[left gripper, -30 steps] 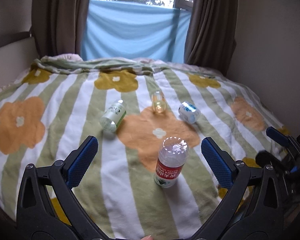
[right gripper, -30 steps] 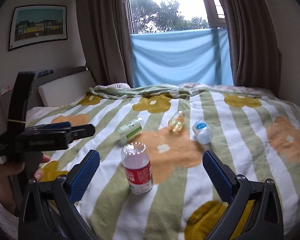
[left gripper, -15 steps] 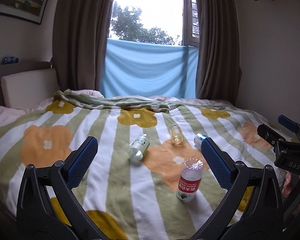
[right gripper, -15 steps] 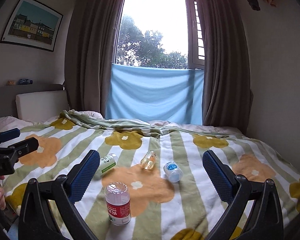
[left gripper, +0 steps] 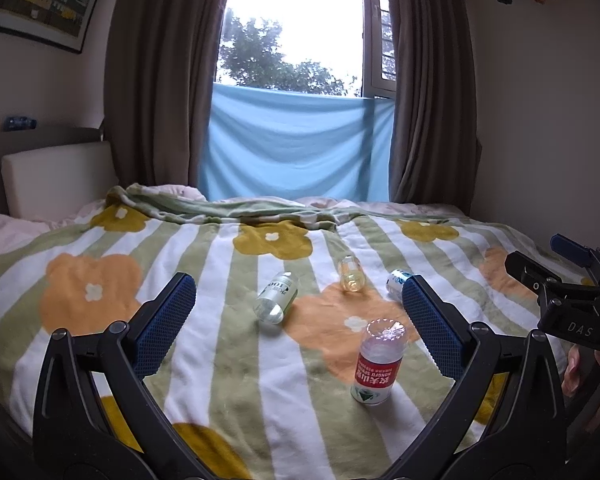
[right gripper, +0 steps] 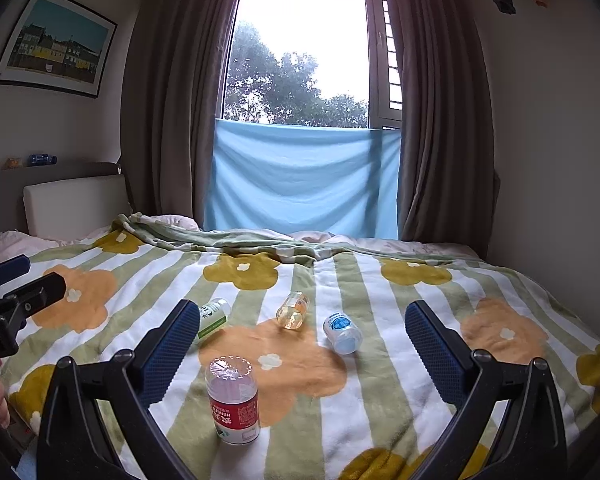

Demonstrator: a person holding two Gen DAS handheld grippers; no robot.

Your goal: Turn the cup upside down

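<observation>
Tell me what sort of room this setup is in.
Most likely a bedroom. A bed with a flowered, striped blanket fills the foreground, a padded headboard stands at the left, and brown curtains frame a window. A framed picture hangs on the wall.

A home bedroom: wide bed (right gripper: 380, 432) under a flower-patterned striped blanket (right gripper: 360, 280) filling the lower frame, padded headboard (right gripper: 72, 208) at left, brown curtains (right gripper: 172, 100) flanking the centre window (right gripper: 300, 56) (blue cloth (right gripper: 300, 180) across its lower part), framed townscape picture (right gripper: 56, 44) upper left.
</observation>
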